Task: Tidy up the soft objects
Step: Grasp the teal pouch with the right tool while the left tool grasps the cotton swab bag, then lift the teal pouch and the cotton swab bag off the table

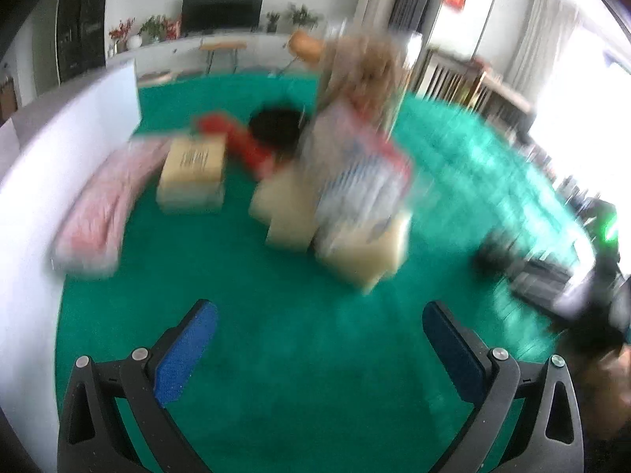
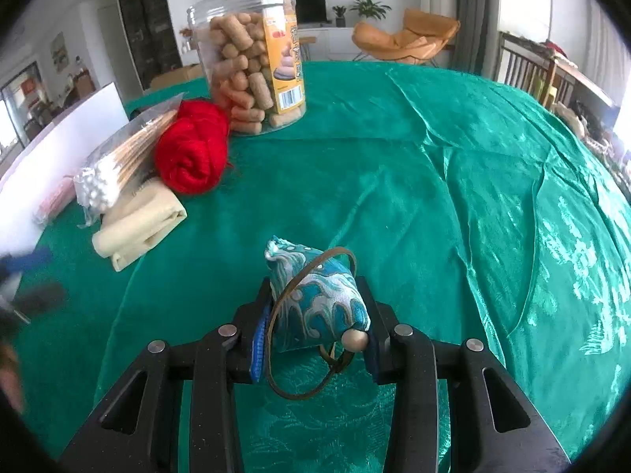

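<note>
My right gripper (image 2: 315,307) is shut on a small blue and white patterned pouch (image 2: 319,299) with a brown cord loop and a wooden bead, just above the green cloth (image 2: 434,197). A red yarn ball (image 2: 193,149) and a folded cream cloth (image 2: 138,224) lie at the left in the right wrist view. My left gripper (image 1: 319,327) is open and empty over the green cloth (image 1: 276,354). The left wrist view is blurred; it shows the cream cloth (image 1: 288,213), the red yarn (image 1: 244,142) and a bag of cotton swabs (image 1: 359,181).
A clear jar of snack sticks (image 2: 252,59) stands behind the yarn. A bag of cotton swabs (image 2: 118,165) lies on the cream cloth. A white board (image 2: 59,157) lines the left edge. A tan box (image 1: 193,169) and a pink packet (image 1: 102,209) lie by the board.
</note>
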`<state>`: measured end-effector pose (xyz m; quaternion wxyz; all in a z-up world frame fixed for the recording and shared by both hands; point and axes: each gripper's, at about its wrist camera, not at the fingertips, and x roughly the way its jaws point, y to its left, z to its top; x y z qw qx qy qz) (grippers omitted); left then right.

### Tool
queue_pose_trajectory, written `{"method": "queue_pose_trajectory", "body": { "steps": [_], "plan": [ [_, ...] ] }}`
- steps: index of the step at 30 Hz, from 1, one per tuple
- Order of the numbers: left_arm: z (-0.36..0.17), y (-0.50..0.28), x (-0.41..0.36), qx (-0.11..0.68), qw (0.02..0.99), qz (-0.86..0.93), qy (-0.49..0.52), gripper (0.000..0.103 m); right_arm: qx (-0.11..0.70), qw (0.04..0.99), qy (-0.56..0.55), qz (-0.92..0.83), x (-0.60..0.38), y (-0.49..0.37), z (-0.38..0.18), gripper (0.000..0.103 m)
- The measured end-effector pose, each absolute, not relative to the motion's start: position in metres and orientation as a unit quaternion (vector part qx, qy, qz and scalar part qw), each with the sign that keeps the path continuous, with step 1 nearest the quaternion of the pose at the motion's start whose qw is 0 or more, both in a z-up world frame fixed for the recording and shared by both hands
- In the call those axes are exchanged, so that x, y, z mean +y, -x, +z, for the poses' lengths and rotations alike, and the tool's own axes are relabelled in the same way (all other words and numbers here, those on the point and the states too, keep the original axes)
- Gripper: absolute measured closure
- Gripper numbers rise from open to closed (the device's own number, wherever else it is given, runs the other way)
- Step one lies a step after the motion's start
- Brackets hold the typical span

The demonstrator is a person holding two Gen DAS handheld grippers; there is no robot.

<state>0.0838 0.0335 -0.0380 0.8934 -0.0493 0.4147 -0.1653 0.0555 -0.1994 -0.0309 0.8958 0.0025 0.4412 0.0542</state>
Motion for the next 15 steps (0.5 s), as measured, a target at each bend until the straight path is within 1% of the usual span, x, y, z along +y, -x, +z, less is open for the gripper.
{"method": "queue_pose_trajectory", "body": {
  "steps": [3,7,9,10,12,13,14,15],
  "plan": [
    [-0.006,-0.114,0.014,0.4,0.902,-0.161,0.031,0.0,0.442,0.896,0.016,0.047,-0.193,-0.056,-0.032,0.062],
    [-0.01,-0.171,-0.009,0.449,0.883,-0.137,0.016,0.002,0.442,0.896,0.011,0.048,-0.194,-0.055,-0.031,0.062],
    [-0.016,-0.188,-0.014,0.47,0.873,-0.13,0.016,0.015,0.442,0.896,0.012,0.048,-0.194,-0.055,-0.031,0.062],
    [-0.02,-0.192,-0.015,0.479,0.868,-0.131,0.014,0.024,0.442,0.896,0.012,0.048,-0.194,-0.055,-0.031,0.062],
    [-0.032,-0.203,-0.021,0.507,0.851,-0.134,-0.004,0.027,0.442,0.896,0.012,0.048,-0.196,-0.055,-0.031,0.062],
    [-0.037,-0.201,-0.022,0.511,0.849,-0.133,-0.009,0.04,0.442,0.896,0.012,0.048,-0.194,-0.055,-0.031,0.062],
    [-0.038,-0.201,-0.02,0.513,0.848,-0.133,-0.008,0.06,0.442,0.896,0.011,0.048,-0.194,-0.055,-0.032,0.062],
    [-0.037,-0.197,-0.015,0.508,0.852,-0.126,-0.001,0.067,0.442,0.896,0.011,0.048,-0.194,-0.055,-0.032,0.062]
  ]
}}
